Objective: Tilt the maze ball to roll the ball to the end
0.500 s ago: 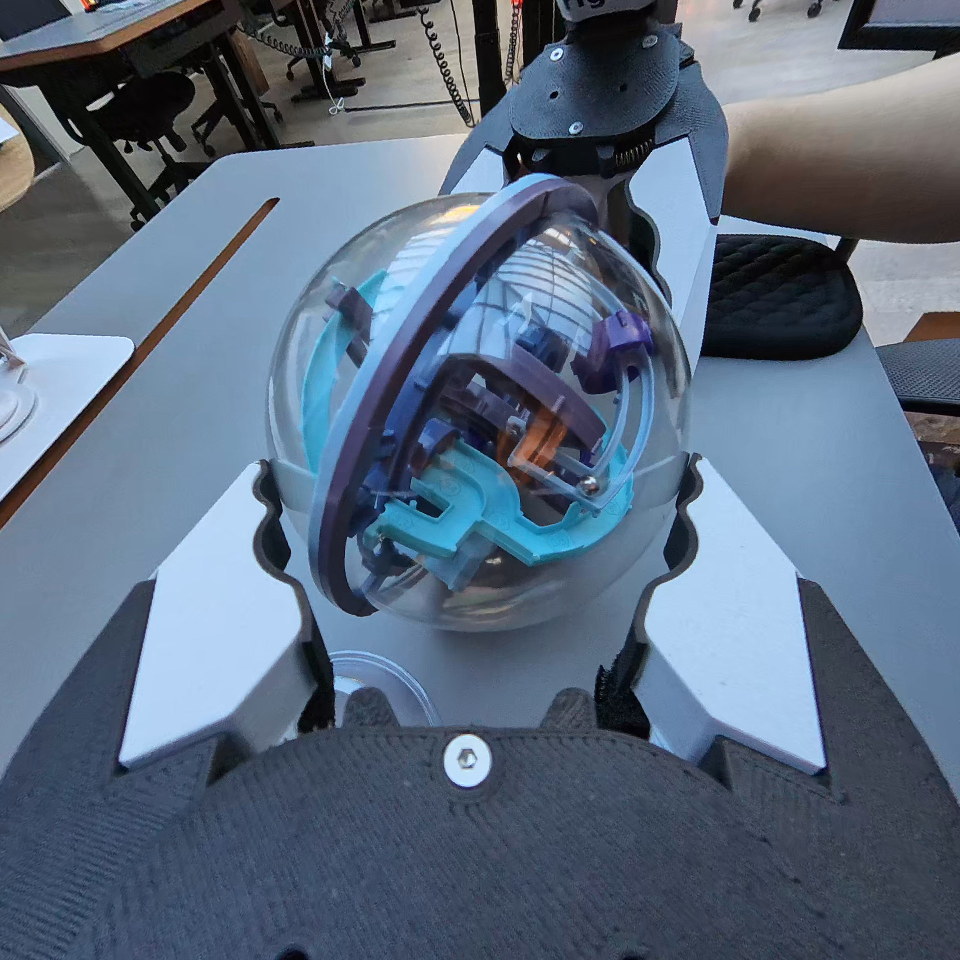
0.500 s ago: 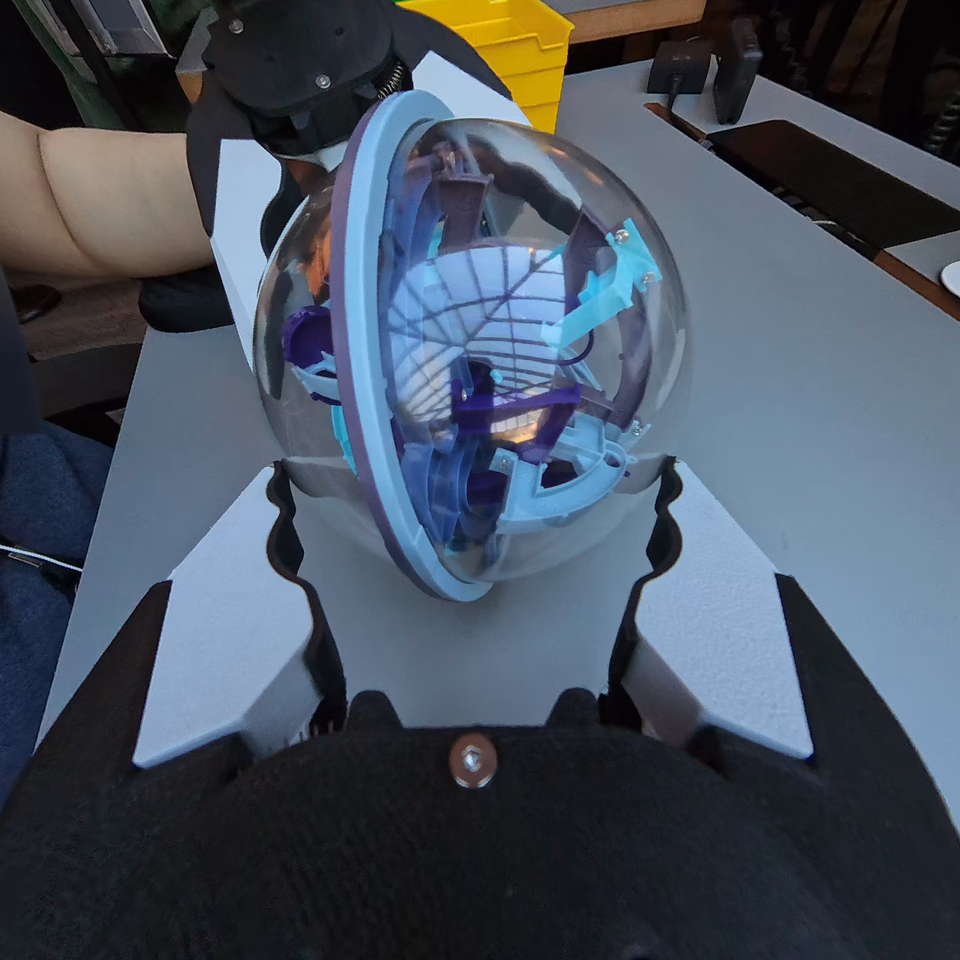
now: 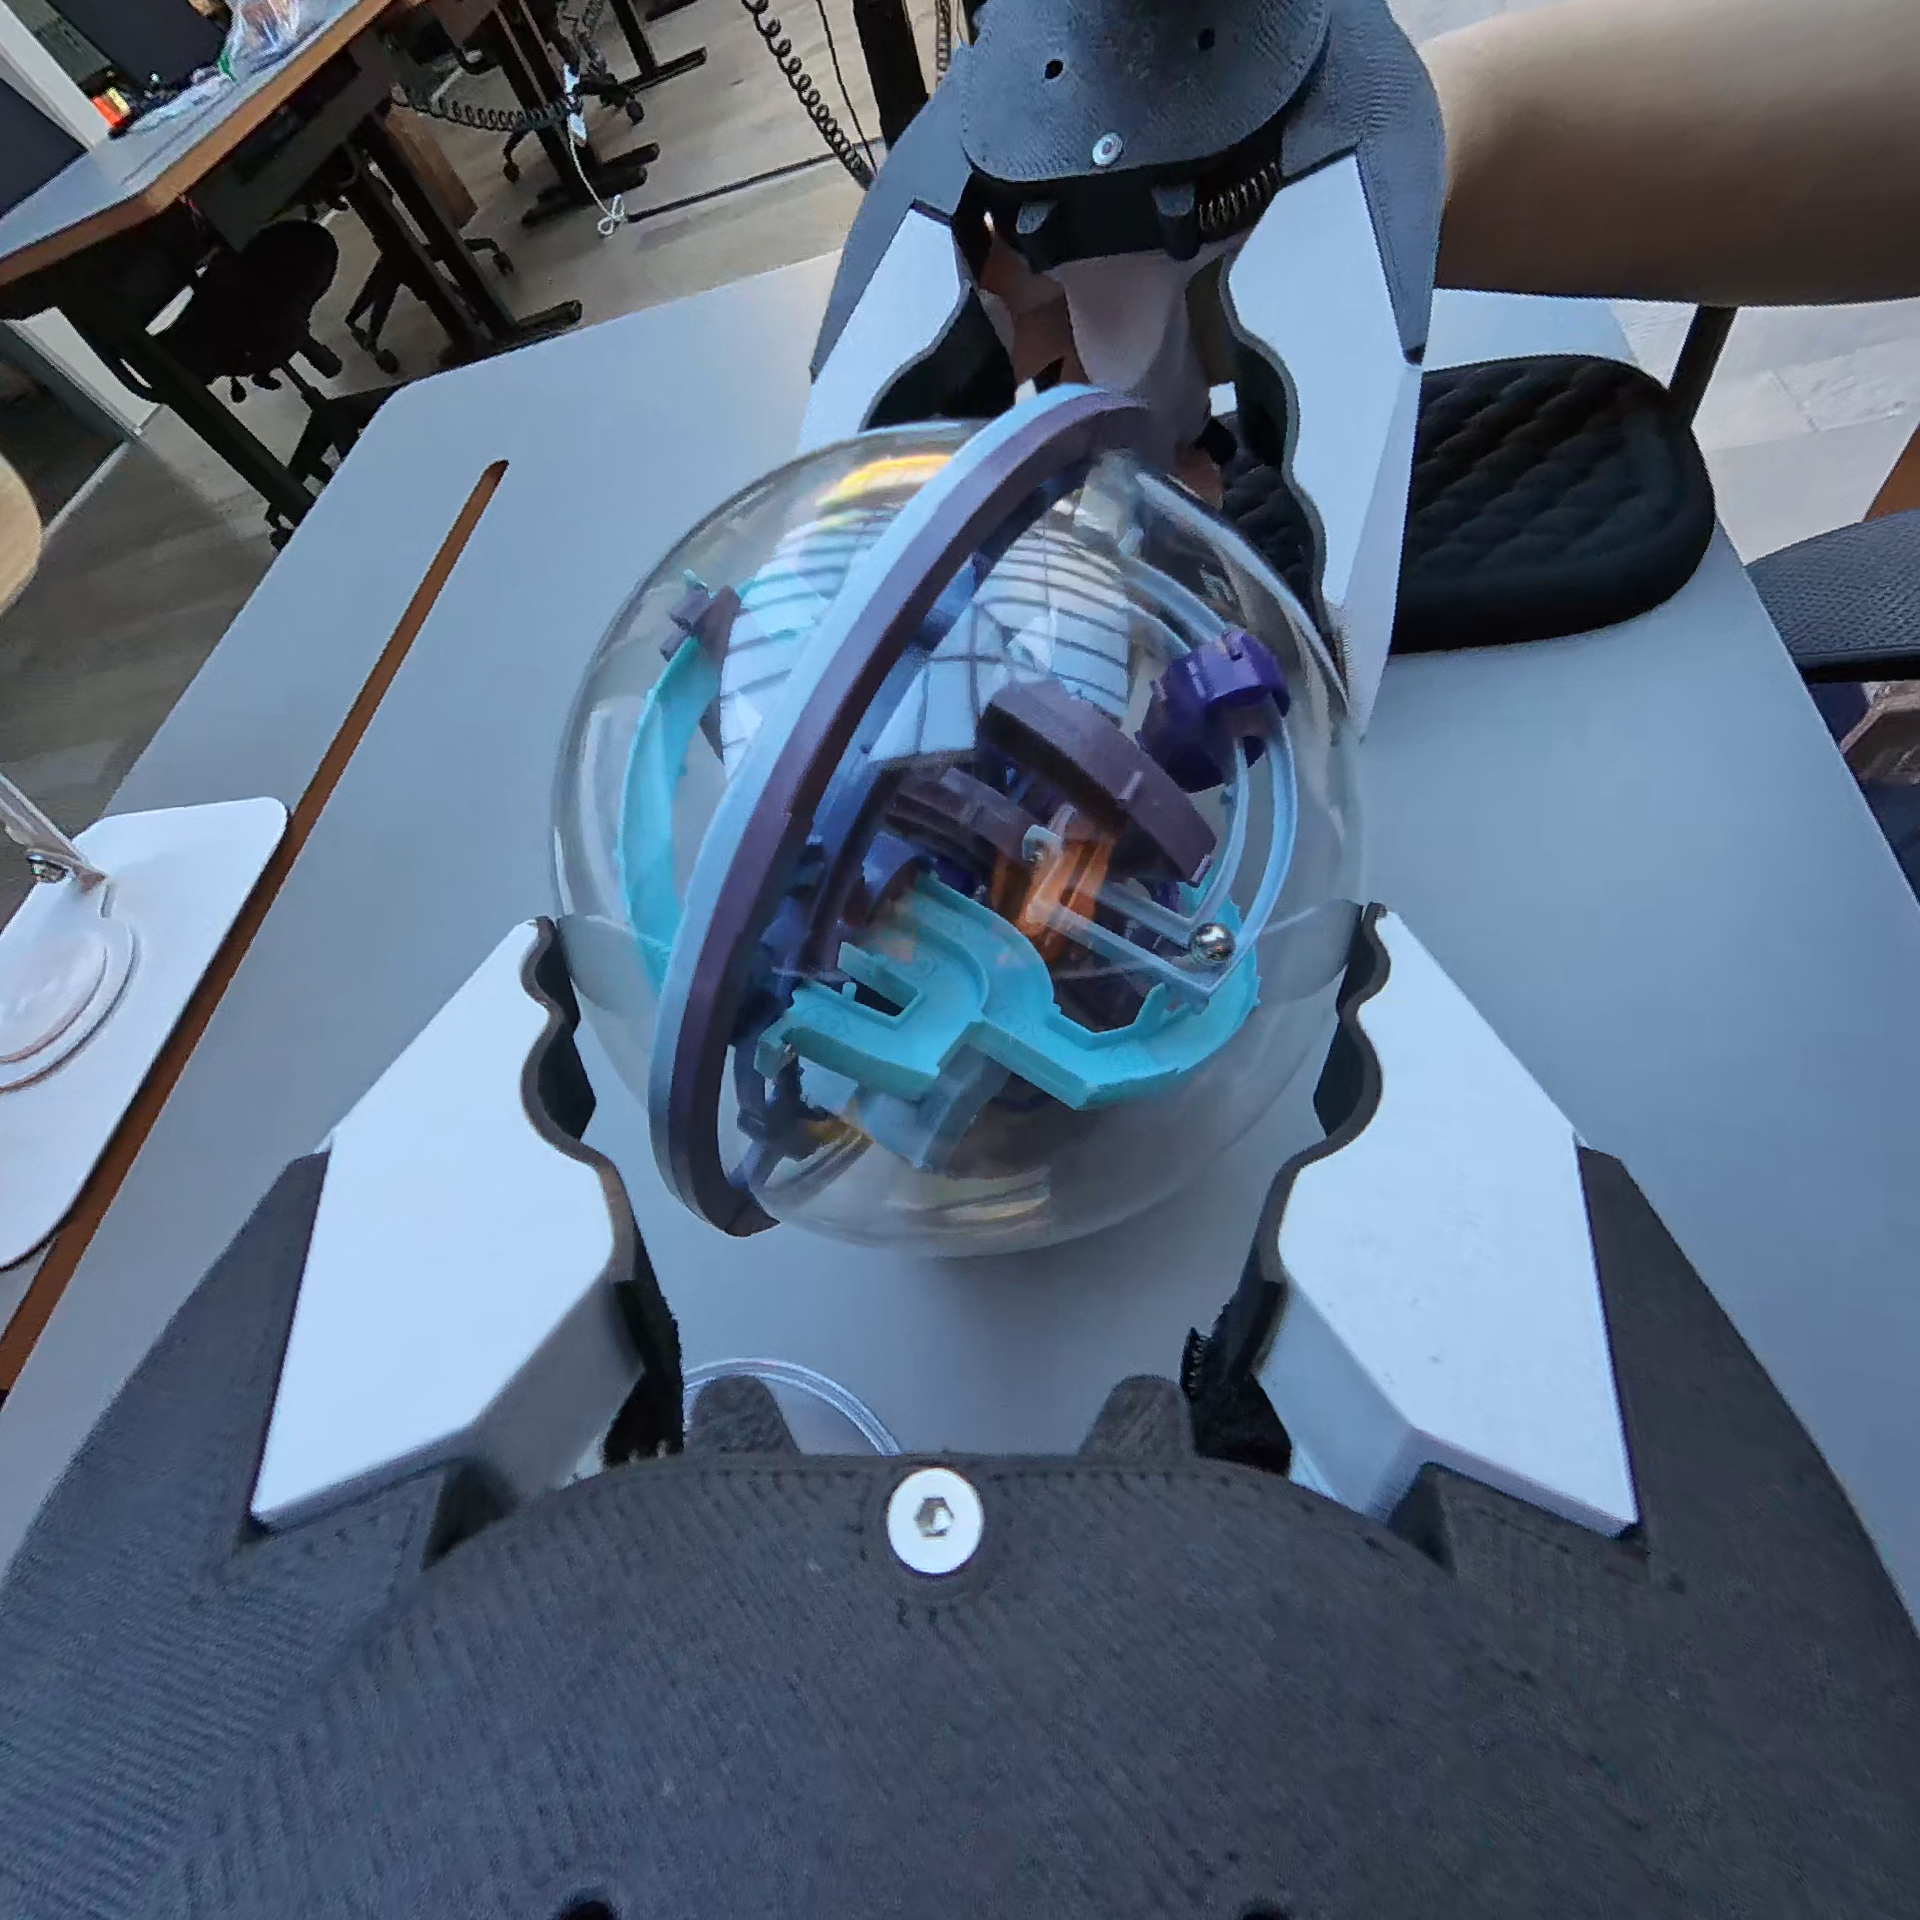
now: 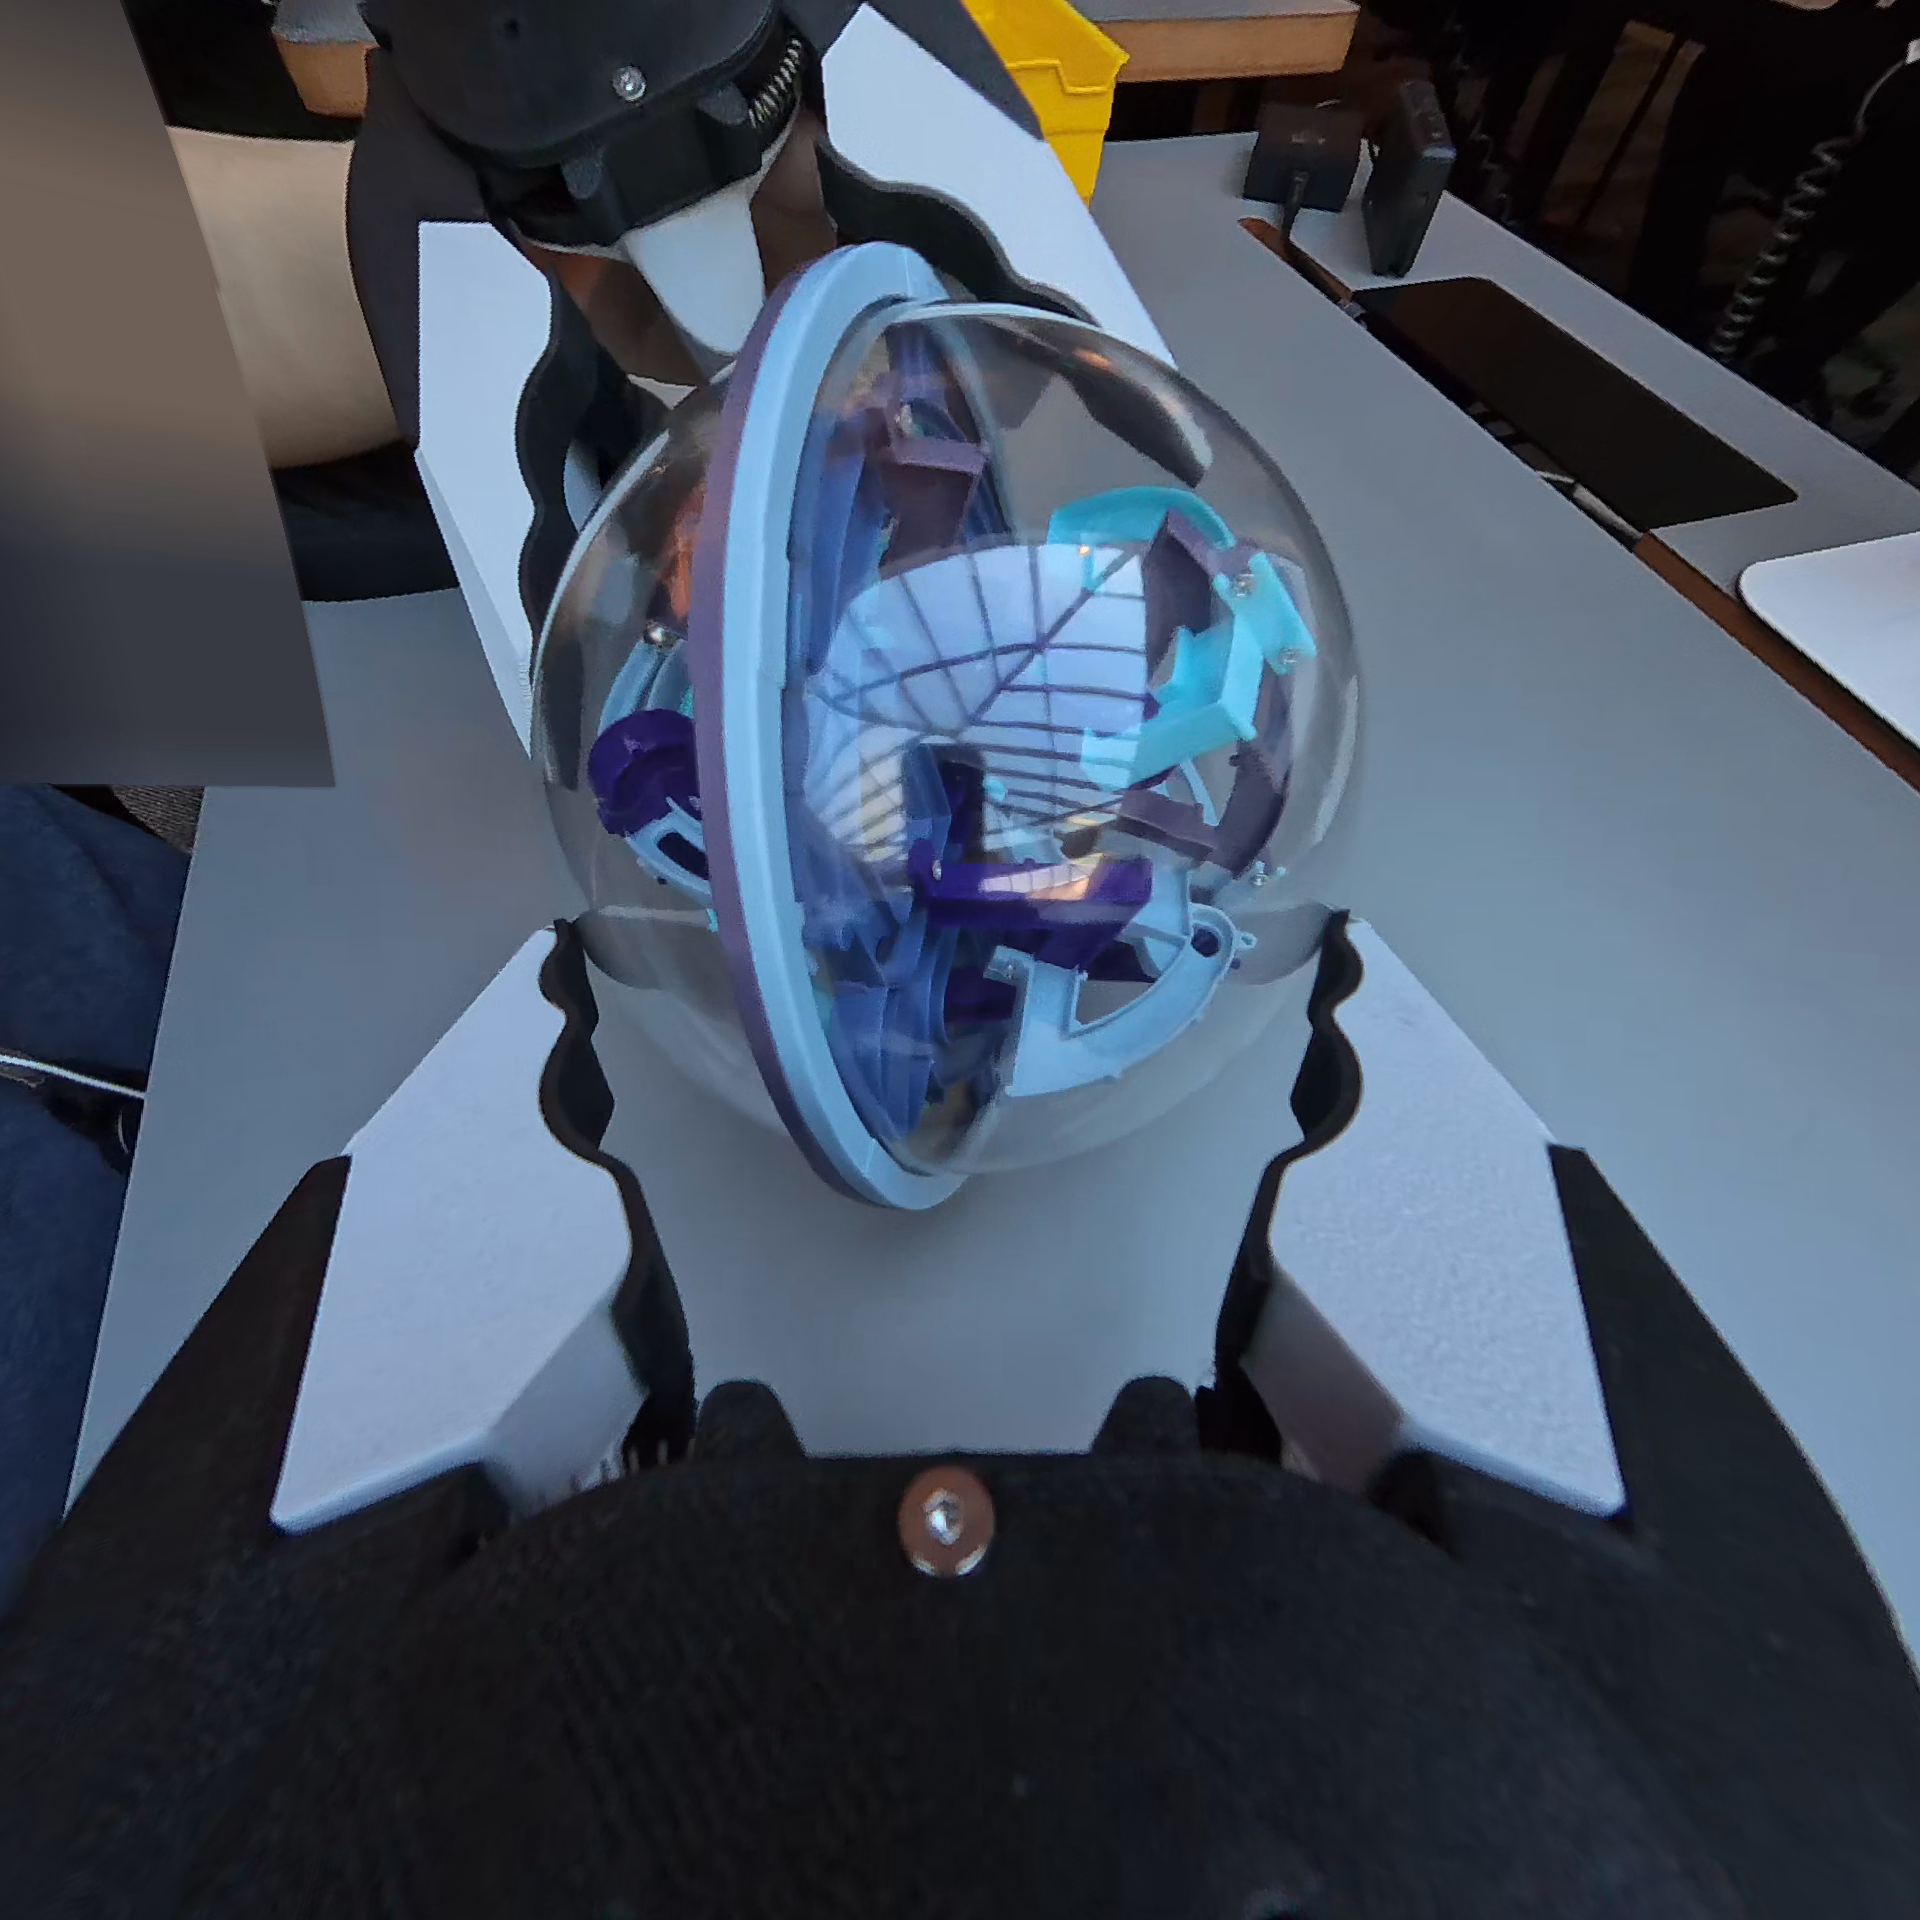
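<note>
Left wrist view: maze ball (image 3: 956,842) sits centre frame, a clear sphere w/ a purple and pale-blue equator ring (image 3: 831,790) running diagonally from upper right to lower left. Inside: turquoise track (image 3: 997,1029), dark purple and brown pieces, orange bit near the middle. Small steel ball (image 3: 1211,943) rests at the right end of a thin rail, lower right of the sphere, just above the turquoise track. Left gripper (image 3: 956,935) has its fingers spread wide and pressed on both sides of the sphere, which is held above the grey table (image 3: 1558,831). Right gripper (image 3: 1143,343) comes in from top centre, fingers against the far side of the sphere. A forearm shows upper right; a white stand base (image 3: 125,935) at the left edge. Vs 0.5 s ago: ring leans a bit more, right gripper shows higher and larger, steel ball approx. same spot on its rail.

Right wrist view: same sphere (image 4: 935,748) centre frame, ring (image 4: 769,727) nearly upright, tilted slightly left at top. White funnel w/ purple grid lines (image 4: 977,665) in the middle, turquoise piece upper right inside. Steel ball not clearly seen here. Right gripper (image 4: 940,935) fingers wide apart, clamped on the sphere's lower sides. Left gripper (image 4: 665,260) at top, touching the far side. Yellow bin (image 4: 1049,73) top centre. Vs earlier: sphere rotated, turquoise piece now lower and more to the right.
</note>
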A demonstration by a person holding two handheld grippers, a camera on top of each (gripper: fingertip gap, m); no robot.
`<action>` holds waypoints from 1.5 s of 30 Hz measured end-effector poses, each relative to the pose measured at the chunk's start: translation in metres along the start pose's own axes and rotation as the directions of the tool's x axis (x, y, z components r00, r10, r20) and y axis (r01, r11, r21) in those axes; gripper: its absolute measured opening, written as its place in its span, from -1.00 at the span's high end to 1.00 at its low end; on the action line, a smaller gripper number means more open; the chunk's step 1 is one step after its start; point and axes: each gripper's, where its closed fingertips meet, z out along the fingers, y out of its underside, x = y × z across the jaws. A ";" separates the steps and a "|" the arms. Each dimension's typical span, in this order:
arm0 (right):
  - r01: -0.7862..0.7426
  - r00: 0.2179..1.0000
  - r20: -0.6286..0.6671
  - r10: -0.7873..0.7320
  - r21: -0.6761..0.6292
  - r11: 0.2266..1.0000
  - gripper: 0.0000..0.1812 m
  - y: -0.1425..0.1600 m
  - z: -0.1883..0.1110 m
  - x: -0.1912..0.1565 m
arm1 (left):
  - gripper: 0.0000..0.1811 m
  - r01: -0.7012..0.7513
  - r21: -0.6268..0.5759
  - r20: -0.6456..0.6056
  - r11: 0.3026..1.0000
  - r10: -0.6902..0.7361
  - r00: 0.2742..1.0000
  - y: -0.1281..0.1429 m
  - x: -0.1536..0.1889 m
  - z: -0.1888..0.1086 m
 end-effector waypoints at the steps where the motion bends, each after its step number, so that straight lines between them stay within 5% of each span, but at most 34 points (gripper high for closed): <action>1: -0.003 1.000 -0.005 0.003 0.004 1.000 -0.51 0.001 -0.001 0.000 | -0.57 -0.005 -0.002 -0.002 1.000 0.005 1.000 -0.002 0.000 0.001; 21: -0.173 0.982 -0.053 0.181 0.133 0.976 -0.34 0.023 -0.022 0.002 | -0.57 -0.015 -0.037 -0.014 0.999 0.015 1.000 -0.018 0.000 0.017; 31: -0.193 0.979 -0.068 0.194 0.025 0.981 -0.27 0.038 -0.026 0.007 | -0.57 0.032 -0.015 -0.045 0.999 -0.033 0.998 -0.028 -0.006 0.028; 35: -0.113 0.985 -0.133 0.110 -0.019 0.993 -0.44 0.034 -0.032 0.019 | -0.54 0.026 -0.016 -0.061 1.000 -0.027 0.998 -0.035 -0.009 0.033; 45: -0.183 0.979 -0.094 0.181 -0.008 0.983 -0.29 0.037 -0.036 0.021 | -0.49 0.079 0.037 -0.038 0.996 -0.077 0.996 -0.042 -0.017 0.038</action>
